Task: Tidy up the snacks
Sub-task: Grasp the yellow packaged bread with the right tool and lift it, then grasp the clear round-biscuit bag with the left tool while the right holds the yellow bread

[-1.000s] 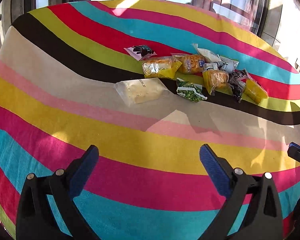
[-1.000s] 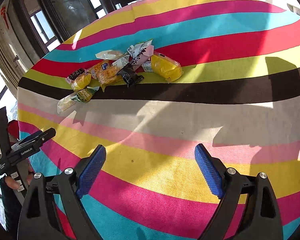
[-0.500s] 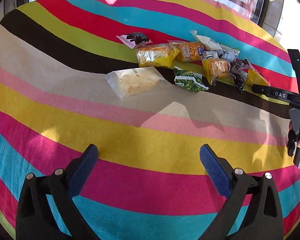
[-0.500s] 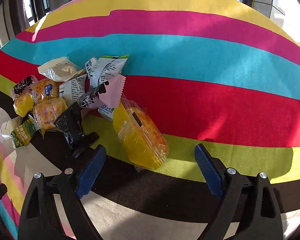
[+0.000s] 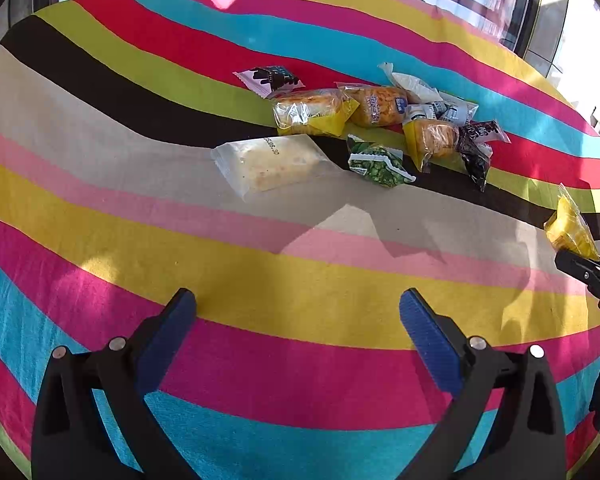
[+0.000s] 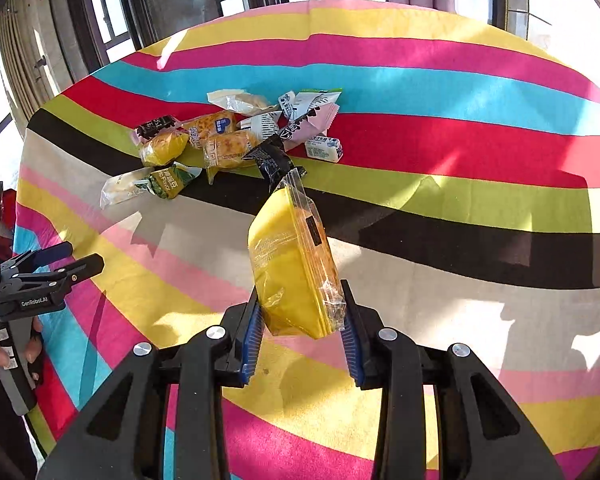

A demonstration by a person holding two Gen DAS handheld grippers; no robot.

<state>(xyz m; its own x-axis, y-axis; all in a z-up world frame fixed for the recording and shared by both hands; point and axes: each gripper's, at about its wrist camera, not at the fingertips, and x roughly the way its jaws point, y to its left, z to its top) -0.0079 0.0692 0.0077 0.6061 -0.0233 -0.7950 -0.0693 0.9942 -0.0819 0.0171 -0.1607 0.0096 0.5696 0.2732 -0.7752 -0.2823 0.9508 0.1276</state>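
Yellow snack packet [image 6: 292,264] held upright above striped cloth, other snacks [image 6: 220,136] heaped beyond

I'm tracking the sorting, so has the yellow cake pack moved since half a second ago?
Yes. The yellow pack has left its spot beside the snack pile; the right tool holds it lifted, nearer the camera, over the beige stripe.

The yellow snack packet [image 6: 292,264] between the right gripper [image 6: 302,332] jaws wears glossy, crinkled clear plastic film. The jaw pads [image 6: 252,336] are ribbed blue rubber on matt black plastic arms with shiny metal rivets [image 6: 388,334]. Beneath the jaws, the striped tablecloth [image 6: 440,148] looks matt, woven, slightly fuzzy.
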